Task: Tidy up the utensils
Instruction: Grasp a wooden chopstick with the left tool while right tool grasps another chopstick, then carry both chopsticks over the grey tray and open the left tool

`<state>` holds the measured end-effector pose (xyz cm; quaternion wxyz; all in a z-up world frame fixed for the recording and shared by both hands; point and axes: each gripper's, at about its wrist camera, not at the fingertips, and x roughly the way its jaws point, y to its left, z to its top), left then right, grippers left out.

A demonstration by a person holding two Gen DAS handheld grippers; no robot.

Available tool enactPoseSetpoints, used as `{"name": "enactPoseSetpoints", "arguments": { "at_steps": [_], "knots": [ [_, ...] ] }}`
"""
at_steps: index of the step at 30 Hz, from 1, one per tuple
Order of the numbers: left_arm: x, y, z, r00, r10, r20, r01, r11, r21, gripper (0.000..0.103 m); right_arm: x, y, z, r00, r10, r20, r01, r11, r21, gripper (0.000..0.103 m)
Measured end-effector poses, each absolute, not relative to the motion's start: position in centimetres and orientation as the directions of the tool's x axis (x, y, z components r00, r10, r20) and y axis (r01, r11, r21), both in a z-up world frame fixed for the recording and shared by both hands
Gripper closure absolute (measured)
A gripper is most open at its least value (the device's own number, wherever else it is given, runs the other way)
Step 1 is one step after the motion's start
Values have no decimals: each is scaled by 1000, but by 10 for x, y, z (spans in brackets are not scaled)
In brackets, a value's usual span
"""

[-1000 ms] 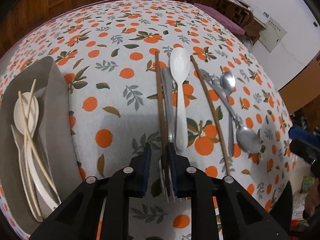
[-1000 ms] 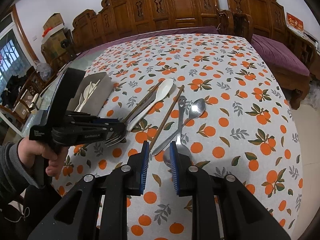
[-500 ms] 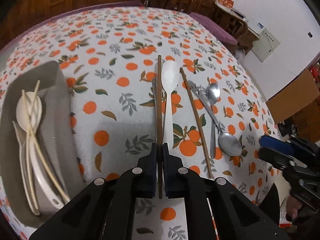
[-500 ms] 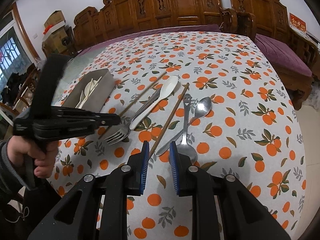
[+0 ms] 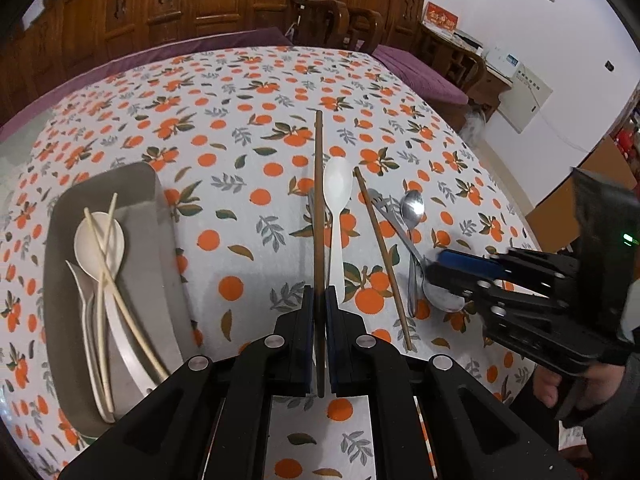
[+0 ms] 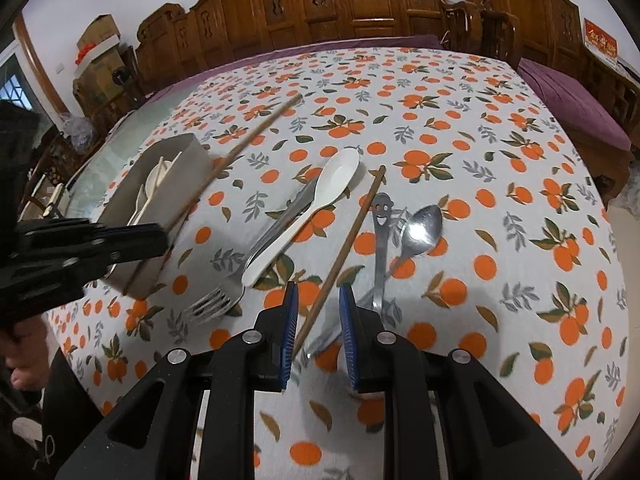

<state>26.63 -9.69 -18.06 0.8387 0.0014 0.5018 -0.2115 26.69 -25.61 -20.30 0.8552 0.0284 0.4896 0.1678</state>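
My left gripper (image 5: pixel 319 292) is shut on a brown chopstick (image 5: pixel 318 184) and holds it off the cloth, pointing away. From the right wrist view that chopstick (image 6: pixel 248 140) slants up over the grey tray (image 6: pixel 188 148) out of the left gripper (image 6: pixel 162 236). The second brown chopstick (image 6: pixel 352 232) lies on the cloth, its near end between the fingers of my right gripper (image 6: pixel 318 292), which stands open around it without pressing. A white spoon (image 6: pixel 320 196), a metal fork (image 6: pixel 216 300) and two metal spoons (image 6: pixel 424 224) lie beside it.
The grey tray (image 5: pixel 108 180) at the left holds cream spoons (image 5: pixel 100 240) and pale chopsticks (image 5: pixel 104 256). A person's hand holds the right gripper (image 5: pixel 434 276) low over the metal spoons (image 5: pixel 412 208). Carved wooden chairs line the table's far side.
The left gripper shut on the brown chopstick and lifted it off the cloth. The right gripper slid left and lower, from above the metal spoons to astride the second chopstick.
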Motion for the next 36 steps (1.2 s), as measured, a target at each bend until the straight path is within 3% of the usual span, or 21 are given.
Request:
{"name": "enactPoseSetpoints", "arguments": {
  "at_steps": [18,23,36],
  "knots": [
    [257,-79,-158,453,-346,-821,348,917,-195,99,314,-231,-242,373,153,-915,-165,981,97,81],
    [251,-71,-154,462,-346,-816,340,920,-197,99,316,-229,-242,367,91,-926,-141,989,42,94],
    [240,-49,-140,496,-332,-802,315,930,-190,99,305,-231,-220,400,149,-904,-122,987,108,97]
  ]
}}
